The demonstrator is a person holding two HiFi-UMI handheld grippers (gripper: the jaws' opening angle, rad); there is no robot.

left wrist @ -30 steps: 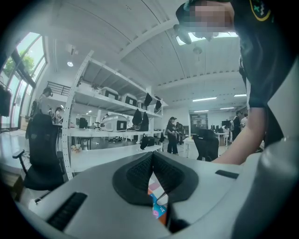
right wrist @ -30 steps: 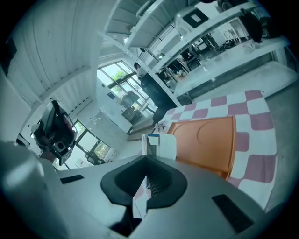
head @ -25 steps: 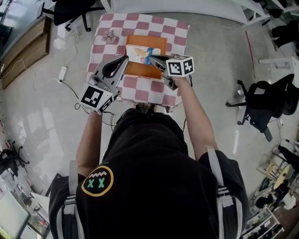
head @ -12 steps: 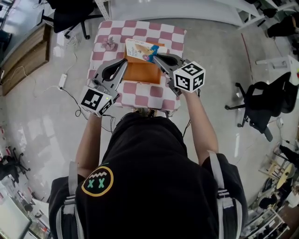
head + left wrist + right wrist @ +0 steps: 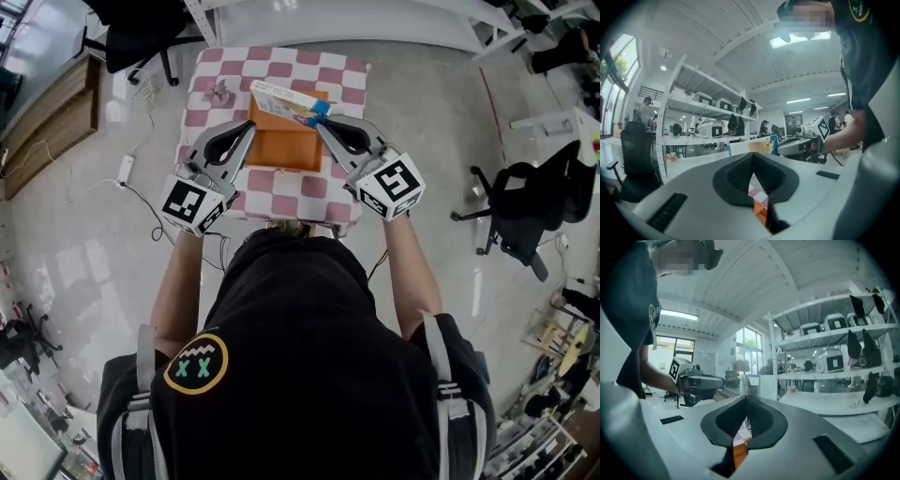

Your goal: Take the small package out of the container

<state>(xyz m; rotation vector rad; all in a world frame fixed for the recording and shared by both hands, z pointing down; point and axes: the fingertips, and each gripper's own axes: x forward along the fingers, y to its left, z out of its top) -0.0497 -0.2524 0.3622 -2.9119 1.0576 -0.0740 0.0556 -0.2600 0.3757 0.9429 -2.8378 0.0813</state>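
The orange container [image 5: 286, 145] lies on a table with a pink and white checked cloth [image 5: 333, 80]. The small package [image 5: 284, 100], white with a blue end and colourful print, hangs above the container's far edge. My right gripper [image 5: 322, 120] is shut on its blue end. In the right gripper view the package [image 5: 753, 385] shows edge-on just past the fingertips. My left gripper [image 5: 250, 126] is shut at the container's left edge, with nothing seen between its tips. From the left gripper view the package [image 5: 752, 146] and the right gripper [image 5: 801, 145] show ahead.
A small pink object [image 5: 221, 91] lies on the cloth's far left corner. Office chairs [image 5: 525, 216] stand on the floor to the right and a wooden cabinet [image 5: 52, 108] to the left. A white power strip [image 5: 126, 165] with cables lies on the floor at the left.
My right gripper has lifted the package from over the container toward its far edge and swung its cube back toward the person. The left gripper has barely moved.
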